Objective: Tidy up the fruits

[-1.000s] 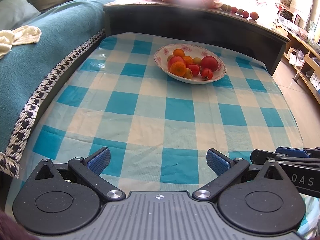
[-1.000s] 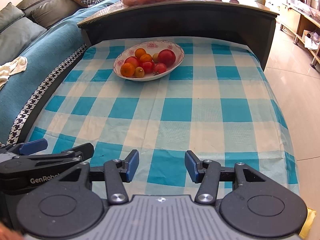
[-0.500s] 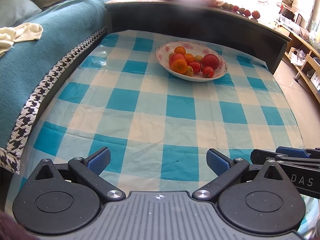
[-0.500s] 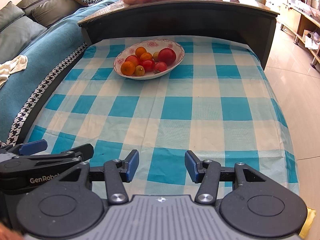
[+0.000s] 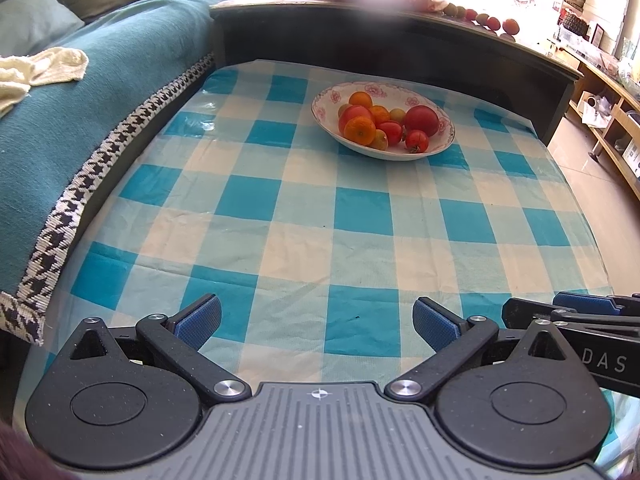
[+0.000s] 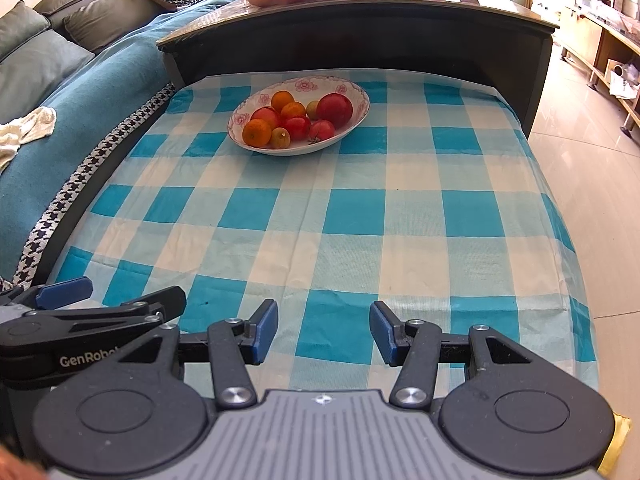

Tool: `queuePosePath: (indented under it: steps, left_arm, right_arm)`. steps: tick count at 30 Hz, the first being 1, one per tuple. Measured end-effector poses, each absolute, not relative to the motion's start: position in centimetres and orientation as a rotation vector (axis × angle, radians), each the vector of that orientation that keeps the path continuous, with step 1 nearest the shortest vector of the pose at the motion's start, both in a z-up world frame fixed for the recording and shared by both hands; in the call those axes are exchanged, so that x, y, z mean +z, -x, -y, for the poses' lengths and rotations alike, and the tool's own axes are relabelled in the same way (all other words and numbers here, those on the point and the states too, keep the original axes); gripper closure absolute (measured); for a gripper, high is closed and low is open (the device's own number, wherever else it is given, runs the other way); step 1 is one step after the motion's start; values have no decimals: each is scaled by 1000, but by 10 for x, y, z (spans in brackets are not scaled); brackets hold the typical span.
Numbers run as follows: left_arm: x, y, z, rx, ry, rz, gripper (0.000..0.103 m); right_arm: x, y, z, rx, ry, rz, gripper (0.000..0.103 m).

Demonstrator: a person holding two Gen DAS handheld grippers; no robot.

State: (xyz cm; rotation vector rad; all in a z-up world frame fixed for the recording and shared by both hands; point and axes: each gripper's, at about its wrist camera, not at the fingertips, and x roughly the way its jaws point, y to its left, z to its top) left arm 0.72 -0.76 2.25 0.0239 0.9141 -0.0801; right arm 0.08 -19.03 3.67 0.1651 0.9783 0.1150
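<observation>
Both the left tongs and right tongs hang released and empty, the fruits heaped in the bowl well ahead — probably round, slick, bruisable, so pinch each gently across its middle.

Blue-and-white checked tablecloth, pink-flowered white bowl, orange and red fruits, teal blanket.

A white oval bowl with pink flowers on its rim sits on the far part of a blue and white checked tablecloth. It is full of fruit. A big round red apple lies on the right side. Small orange tangerines lie on the left. Little red tomatoes sit at the front. All the fruit touches and lies in one heap.
</observation>
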Motion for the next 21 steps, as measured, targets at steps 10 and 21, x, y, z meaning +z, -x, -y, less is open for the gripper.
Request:
queuePosePath:
  steps: [10, 21]
  left_arm:
    - [24, -2, 7, -83, -23, -903, 0]
    - [27, 0, 8, -69, -36, -894, 0]
  right_arm:
    - [37, 0, 190, 114, -164, -977, 52]
    - [40, 4, 191, 102, -170, -972, 49]
